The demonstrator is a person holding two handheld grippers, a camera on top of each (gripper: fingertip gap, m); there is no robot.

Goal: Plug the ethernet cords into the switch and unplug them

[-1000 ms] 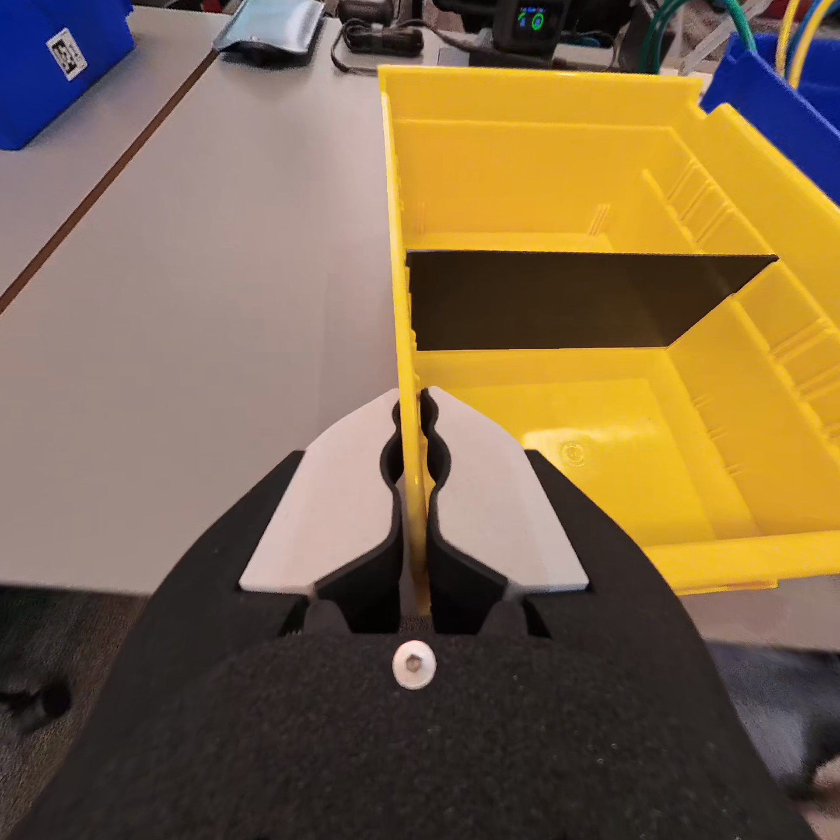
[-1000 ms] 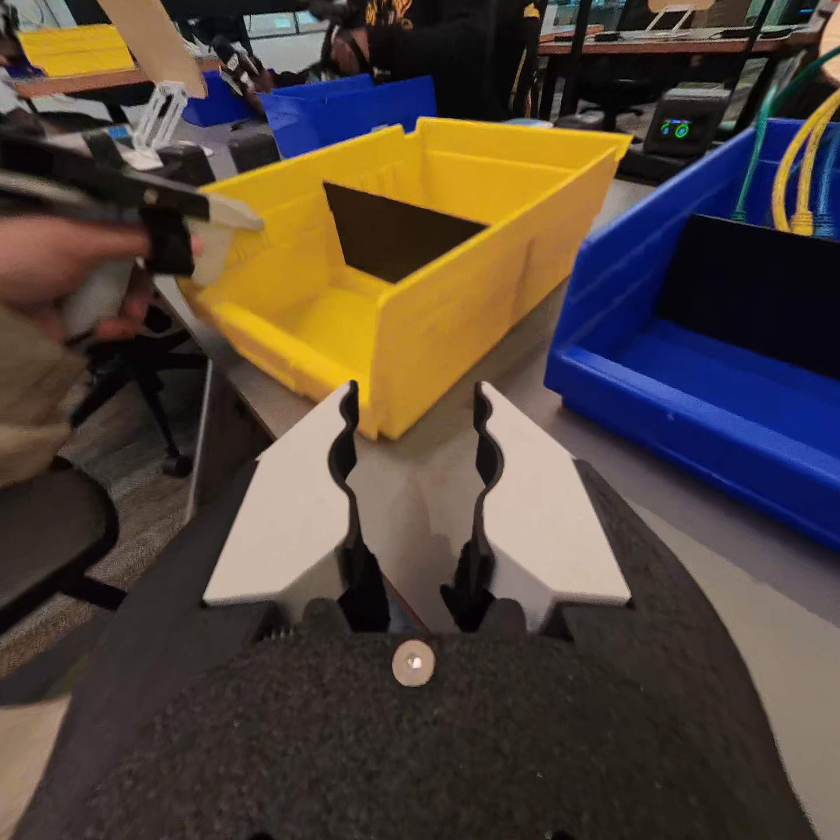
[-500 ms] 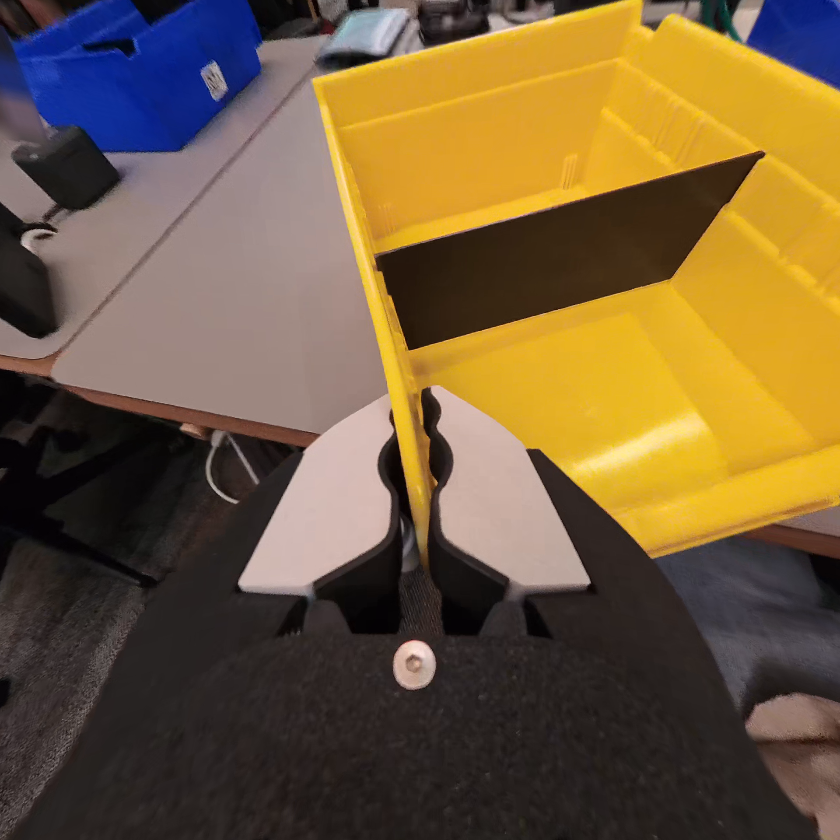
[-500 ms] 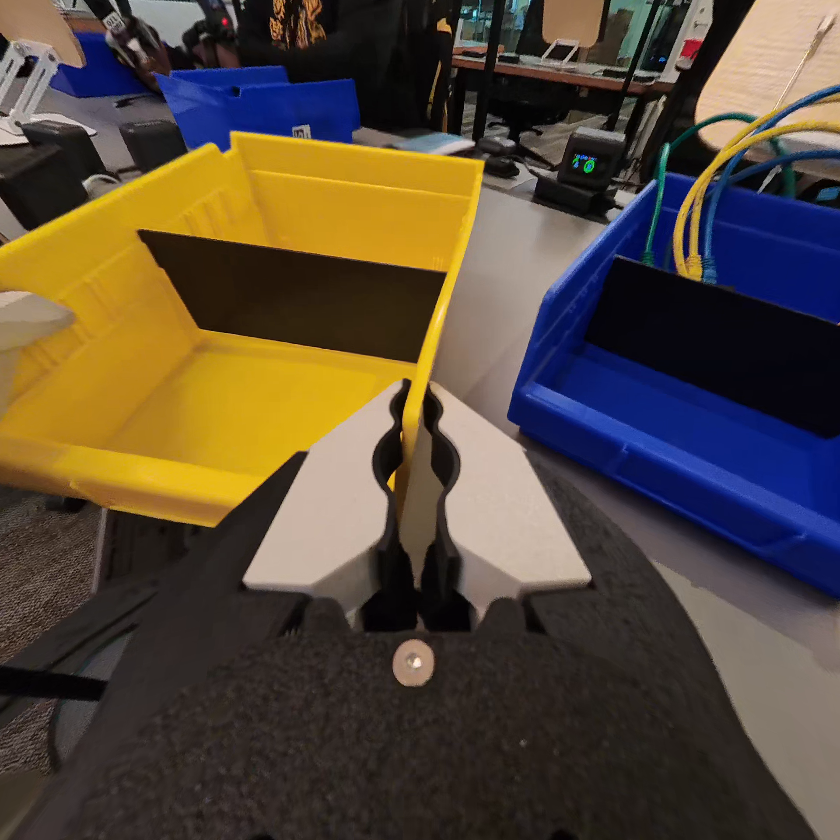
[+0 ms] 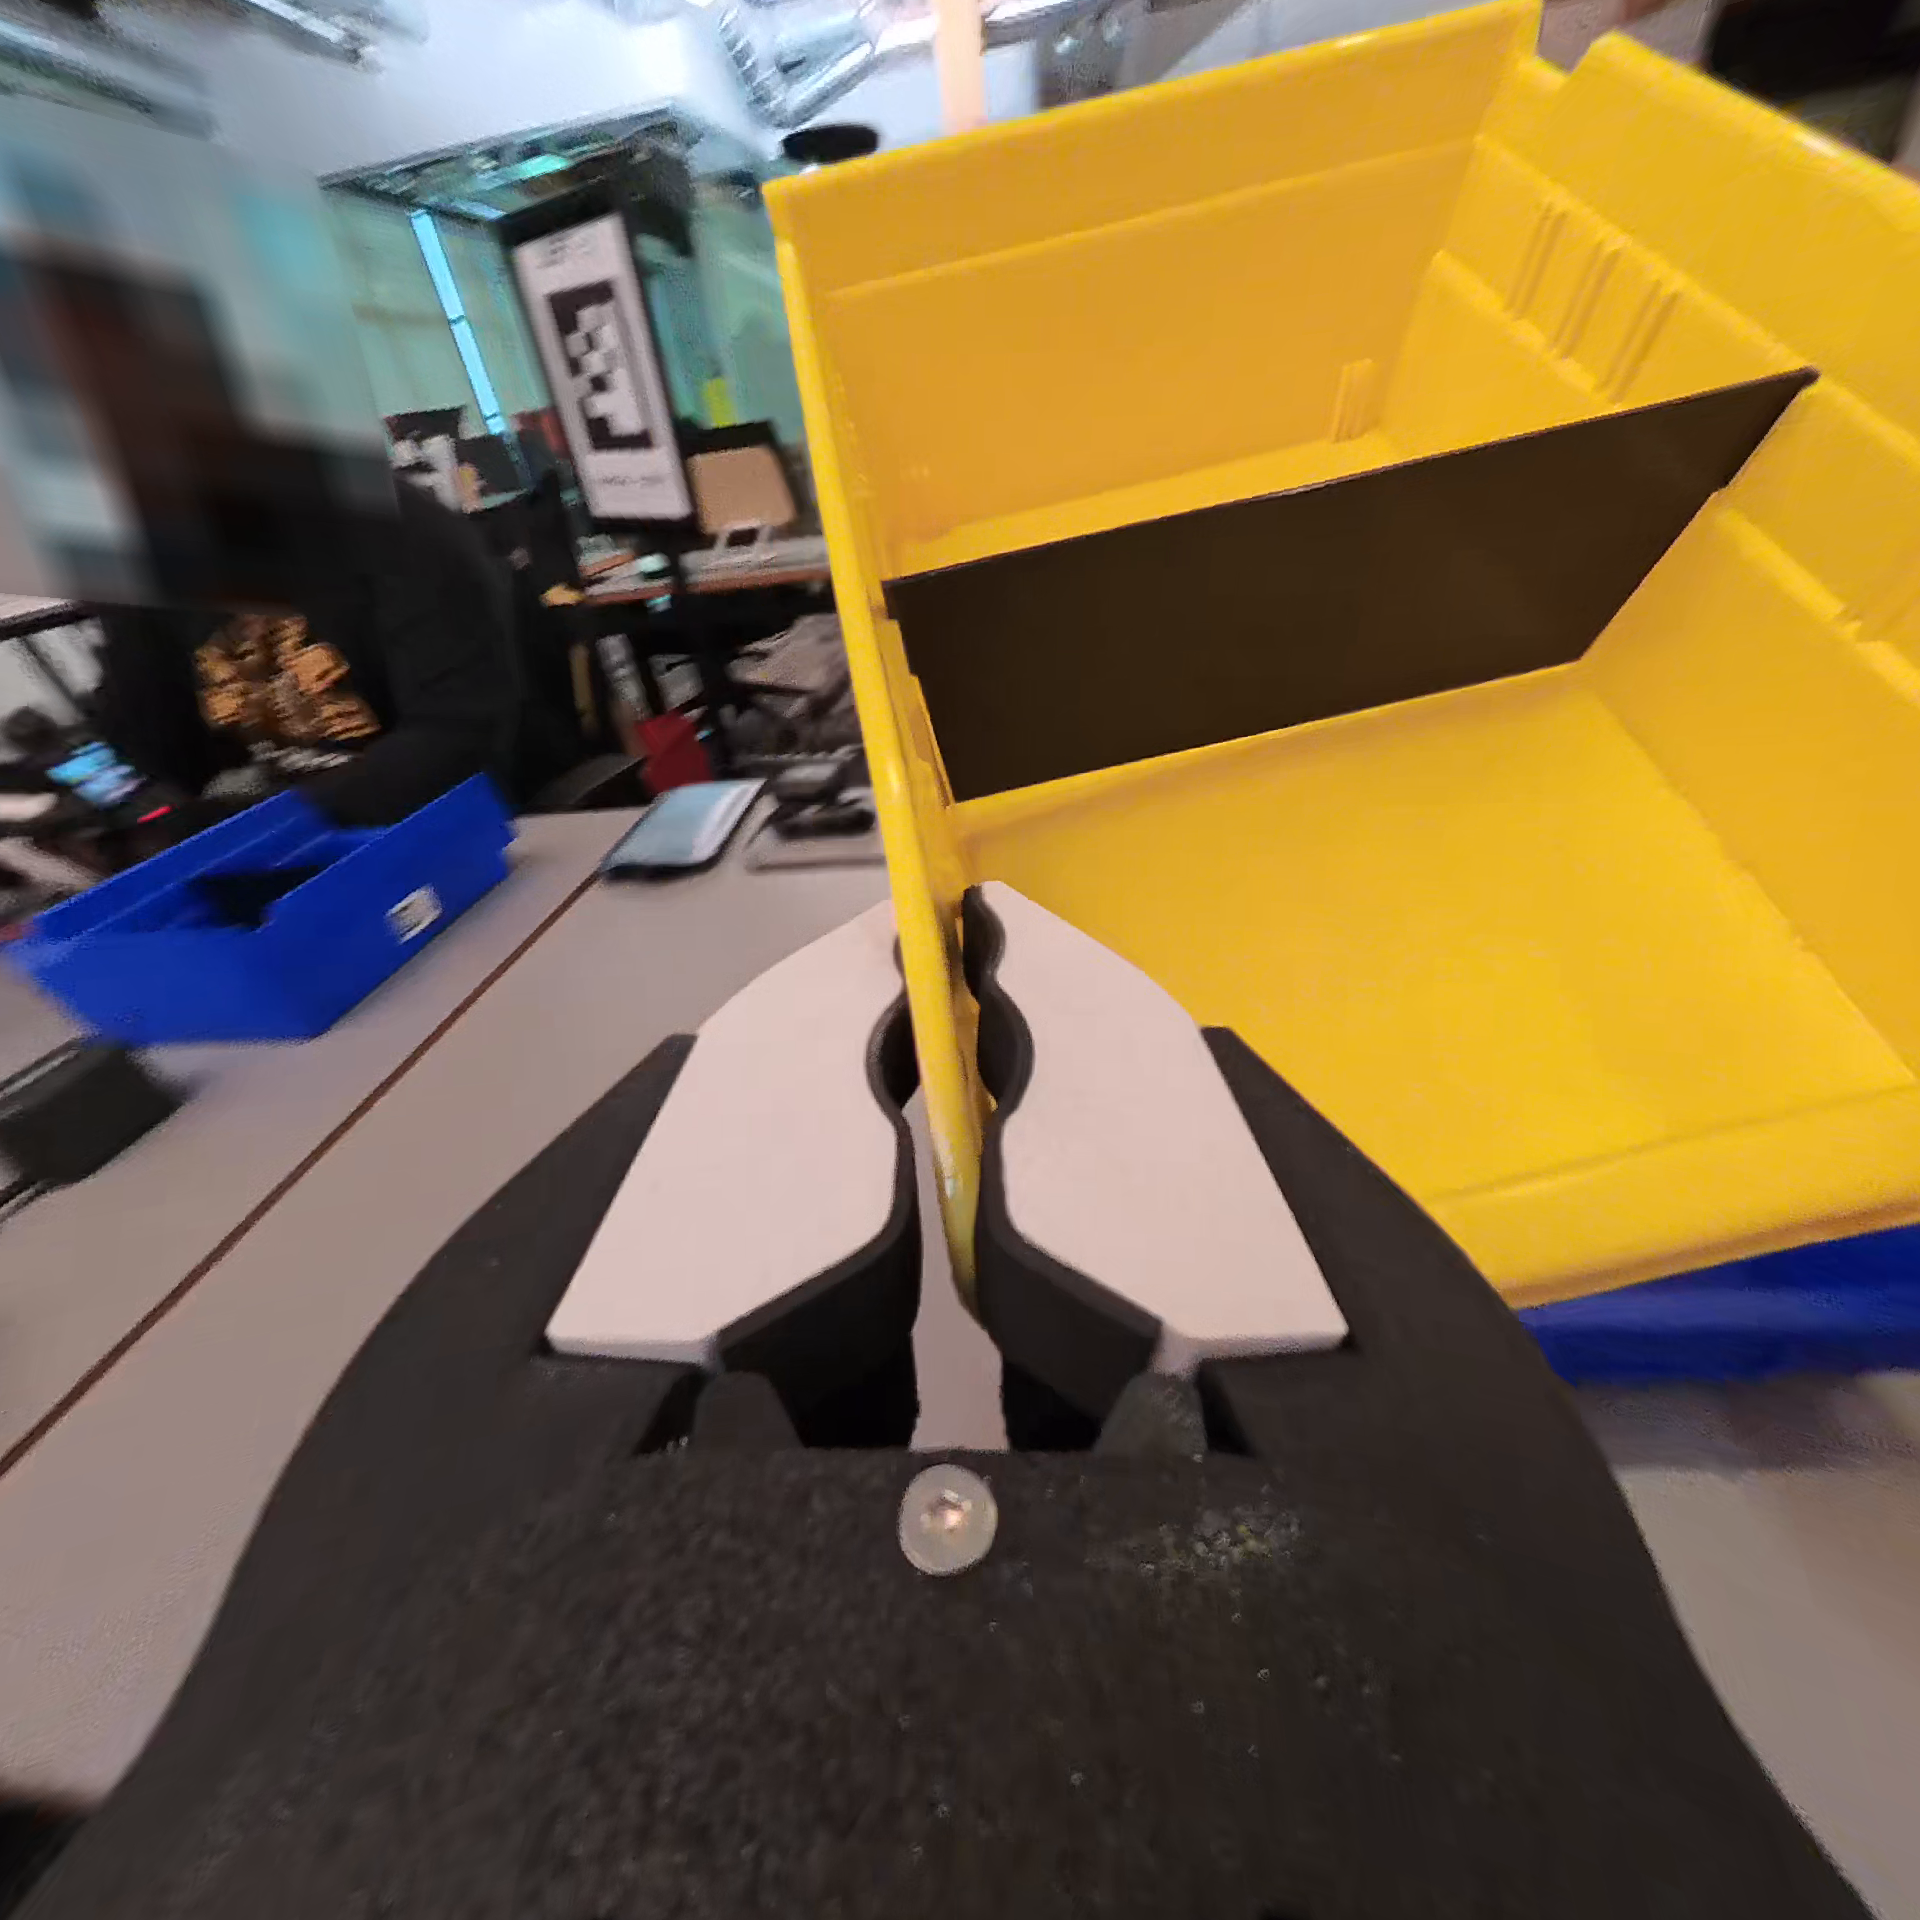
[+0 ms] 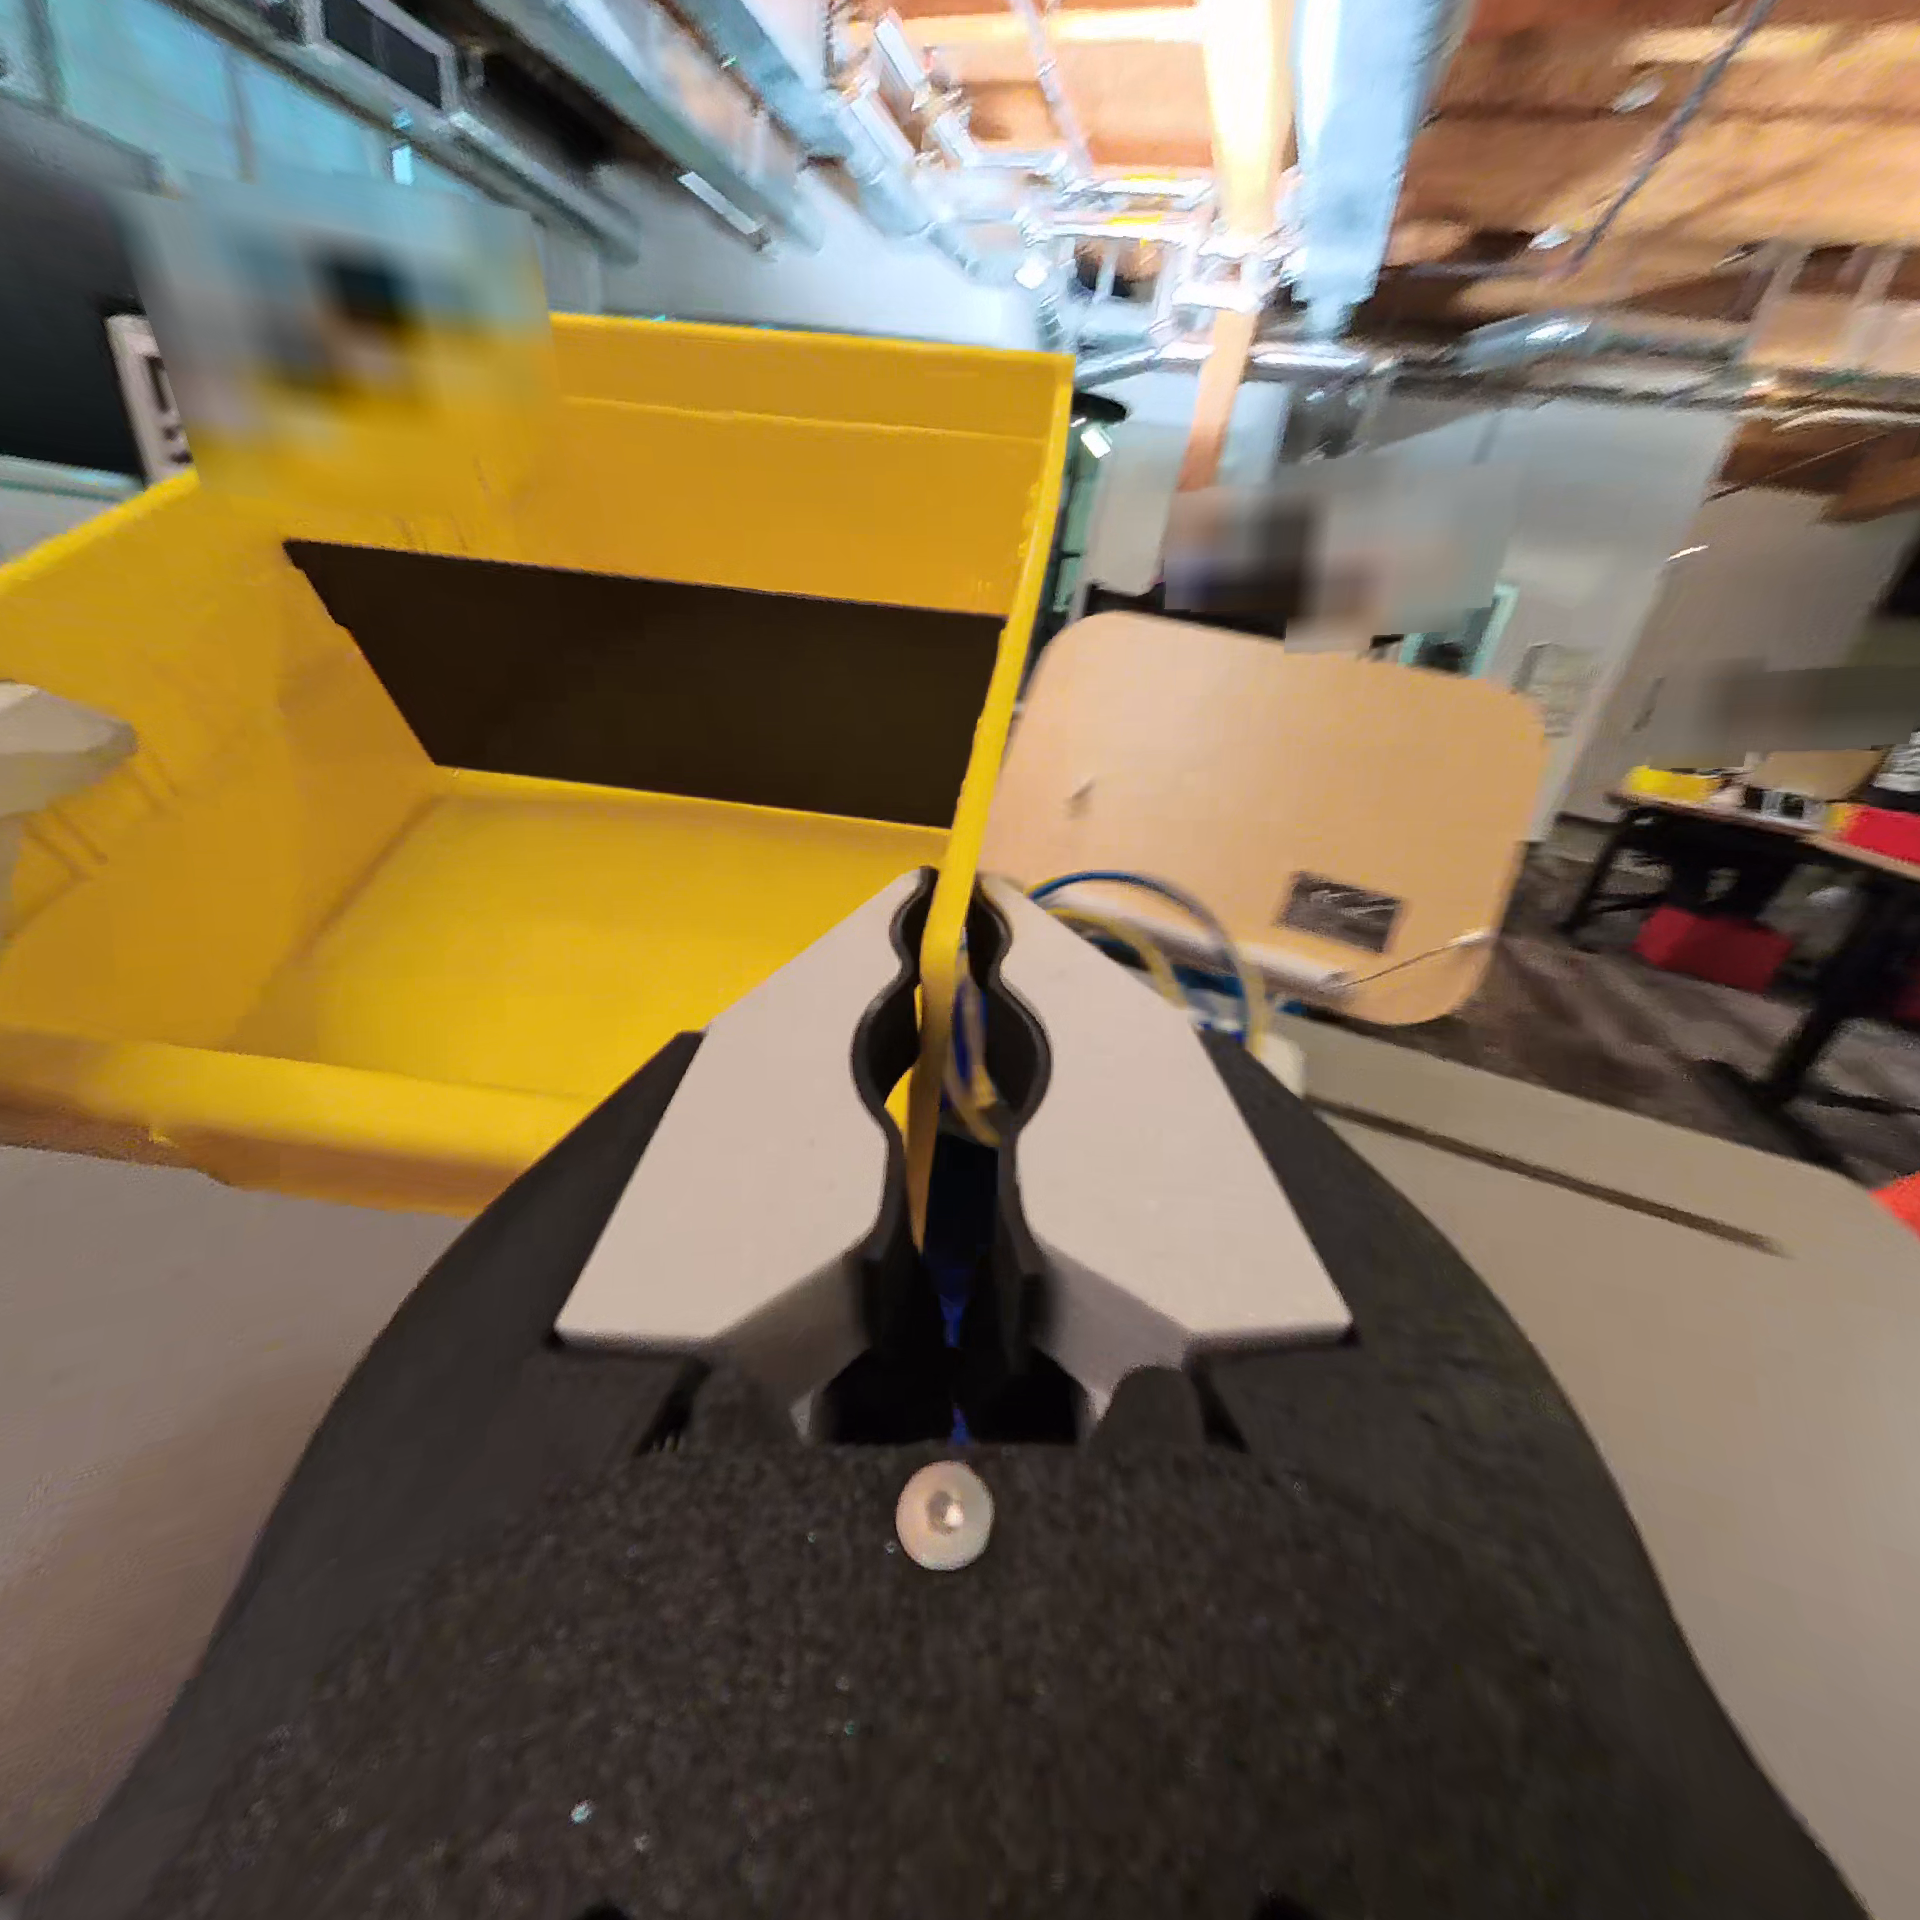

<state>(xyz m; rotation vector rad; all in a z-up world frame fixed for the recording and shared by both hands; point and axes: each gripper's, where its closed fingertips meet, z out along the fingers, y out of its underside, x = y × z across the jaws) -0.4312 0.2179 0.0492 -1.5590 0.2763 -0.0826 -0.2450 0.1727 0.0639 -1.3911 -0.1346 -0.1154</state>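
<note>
A yellow bin point(image 5: 1351, 987) with a black divider point(image 5: 1299, 613) hangs in the air above the grey table, tilted. My left gripper point(image 5: 940, 914) is shut on the bin's left wall. My right gripper point(image 6: 951, 894) is shut on the bin's right wall point(image 6: 987, 790); the bin's inside point(image 6: 571, 935) fills the left of that view. The left gripper's tip point(image 6: 52, 727) shows at the far left of the right wrist view. Blue and yellow ethernet cords point(image 6: 1174, 956) loop behind the right gripper. No switch is in view.
A blue bin point(image 5: 260, 935) sits on the grey table point(image 5: 312, 1195) at the left. Another blue bin point(image 5: 1714, 1330) lies under the yellow one. A tan board point(image 6: 1278, 821) stands behind the cords. A person in dark clothing sits in the background. My hands' fingertips stand some 20 cm from each other.
Both grippers have lifted the yellow bin off the table and tipped it up. The views now show the room and ceiling. One second ago the right gripper was open; it closed on the wall.
</note>
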